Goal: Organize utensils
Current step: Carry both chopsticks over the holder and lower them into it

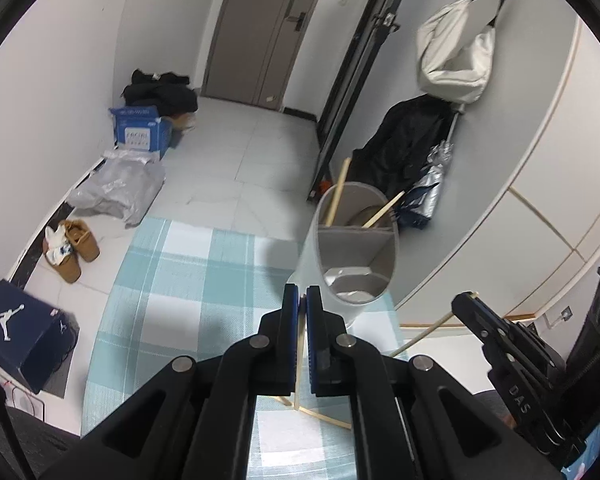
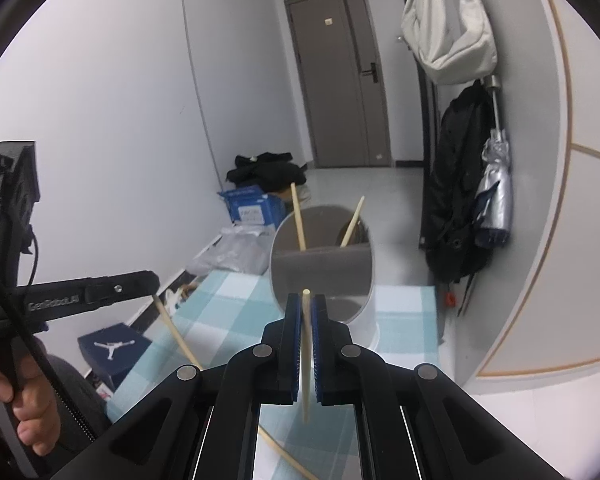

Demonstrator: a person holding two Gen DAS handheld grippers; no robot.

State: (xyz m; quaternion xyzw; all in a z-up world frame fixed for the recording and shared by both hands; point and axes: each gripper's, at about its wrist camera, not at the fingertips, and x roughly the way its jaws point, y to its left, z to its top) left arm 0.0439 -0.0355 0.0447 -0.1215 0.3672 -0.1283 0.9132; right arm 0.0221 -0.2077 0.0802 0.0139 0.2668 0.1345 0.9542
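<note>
A white oval utensil holder (image 1: 308, 256) (image 2: 364, 320) with grey dividers stands on the teal checked tablecloth (image 1: 172, 280) (image 2: 228, 300). Two wooden chopsticks (image 1: 336, 196) (image 2: 298, 220) lean in its far compartment. My left gripper (image 1: 302, 300) (image 2: 156, 280) is shut on a chopstick (image 2: 176, 332) that hangs down beneath its tips, short of the holder and to its left. My right gripper (image 2: 306, 308) (image 1: 466, 296) is shut on another chopstick (image 2: 306, 344) (image 1: 420, 336), just in front of the holder's near rim. One more chopstick (image 1: 324, 418) (image 2: 280, 454) lies on the cloth below both grippers.
A person's hand (image 2: 24, 400) holds the left gripper. On the floor to the left lie shoes (image 1: 72, 248), a dark shoe box (image 1: 20, 328), a blue box (image 1: 140, 132) and plastic bags. A black jacket (image 2: 456, 200), a white bag (image 2: 448, 28) and an umbrella hang on the right wall.
</note>
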